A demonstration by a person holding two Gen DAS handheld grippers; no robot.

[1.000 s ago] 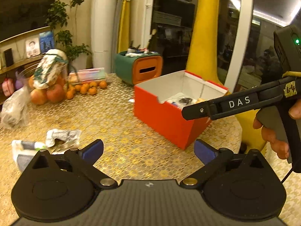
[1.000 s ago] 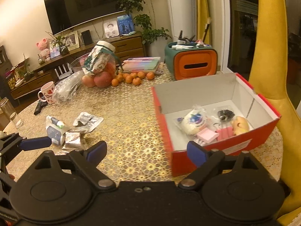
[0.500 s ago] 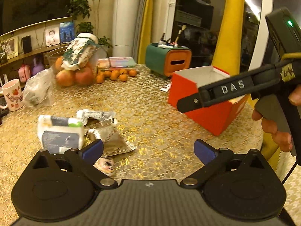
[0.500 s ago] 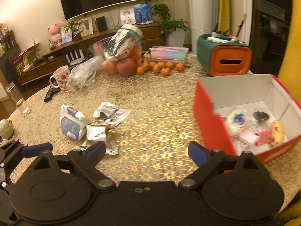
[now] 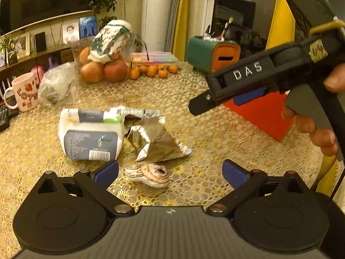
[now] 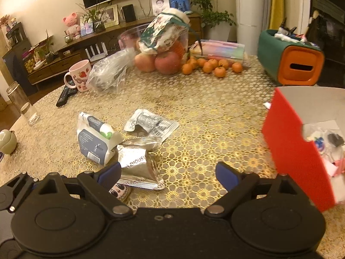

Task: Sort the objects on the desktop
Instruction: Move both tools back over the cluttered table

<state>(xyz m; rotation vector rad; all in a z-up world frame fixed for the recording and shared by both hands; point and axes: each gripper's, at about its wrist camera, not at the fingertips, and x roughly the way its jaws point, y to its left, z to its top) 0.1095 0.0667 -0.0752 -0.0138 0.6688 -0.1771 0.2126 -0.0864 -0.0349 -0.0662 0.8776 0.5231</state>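
Note:
A white and grey-blue packet (image 5: 91,135) (image 6: 96,143), silver foil wrappers (image 5: 156,141) (image 6: 138,168), a printed sachet (image 6: 151,124) and a small round face badge (image 5: 152,172) (image 6: 119,192) lie together on the gold-patterned table (image 5: 215,133). My left gripper (image 5: 170,171) is open just above the badge. My right gripper (image 6: 167,173) is open over the foil wrappers. In the left wrist view the right gripper's body, marked DAS, hangs at the right, held by a hand (image 5: 312,125). The red box (image 6: 295,149) (image 5: 265,112) with small items inside stands at the right.
At the back stand a fruit bowl with apples (image 6: 166,62), several mandarins (image 6: 211,67), a green and orange organiser (image 6: 291,58), a clear plastic bag (image 6: 110,73) and a pink mug (image 6: 78,76). A remote (image 6: 64,96), a glass (image 6: 23,108) and a yellow chair (image 5: 280,17) flank the table.
Both grippers swung left, away from the red box and toward the pile of packets, and came lower and closer to it. Both stayed open.

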